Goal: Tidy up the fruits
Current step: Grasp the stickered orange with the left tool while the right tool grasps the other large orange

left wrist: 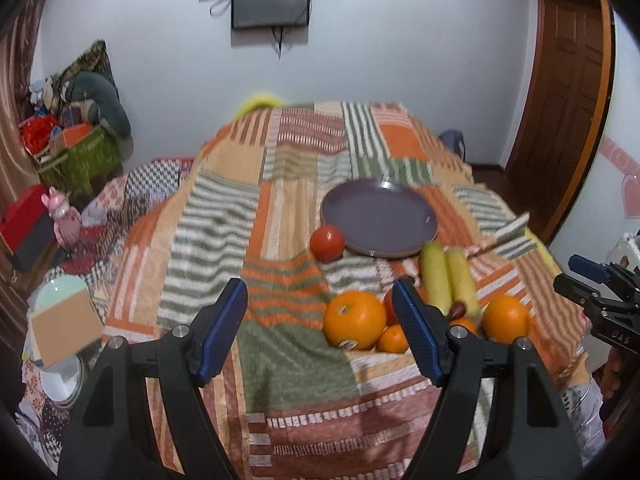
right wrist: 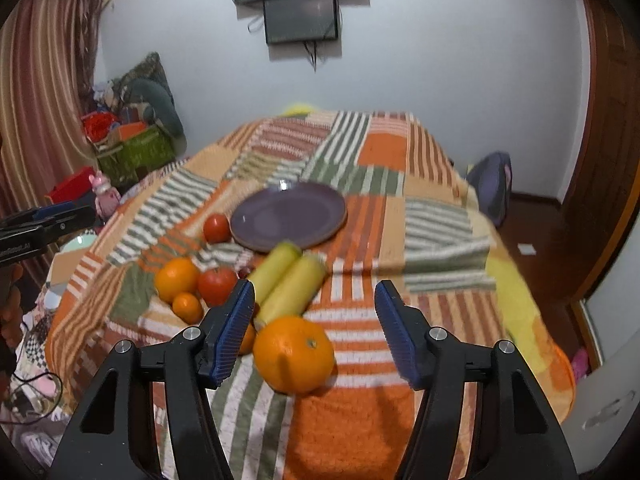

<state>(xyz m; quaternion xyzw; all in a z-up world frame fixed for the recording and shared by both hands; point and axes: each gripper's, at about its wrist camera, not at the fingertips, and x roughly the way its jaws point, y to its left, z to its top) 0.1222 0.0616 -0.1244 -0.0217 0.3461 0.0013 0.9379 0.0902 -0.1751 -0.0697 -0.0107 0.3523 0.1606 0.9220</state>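
Note:
An empty purple plate (left wrist: pixel 378 218) (right wrist: pixel 289 215) lies on the patchwork blanket. A red tomato (left wrist: pixel 327 243) (right wrist: pixel 217 228) sits at its left edge. Nearer lie two yellow-green bananas (left wrist: pixel 448 280) (right wrist: pixel 286 282), a large orange (left wrist: pixel 354 320) (right wrist: pixel 177 279), a small orange (left wrist: pixel 392 339) (right wrist: pixel 187 307), a second red fruit (right wrist: pixel 217 286) and another large orange (left wrist: pixel 505 319) (right wrist: pixel 294 354). My left gripper (left wrist: pixel 320 300) is open and empty, left of the fruit pile. My right gripper (right wrist: pixel 315 300) is open, just short of that last large orange and the bananas.
The blanket-covered table (left wrist: pixel 280 184) drops off at the left and right edges. Cluttered boxes and a green basket (left wrist: pixel 86 160) stand far left. A pink toy (left wrist: pixel 64 220) and bowls (left wrist: pixel 60 292) are lower left. A wooden door (left wrist: pixel 560 92) is on the right.

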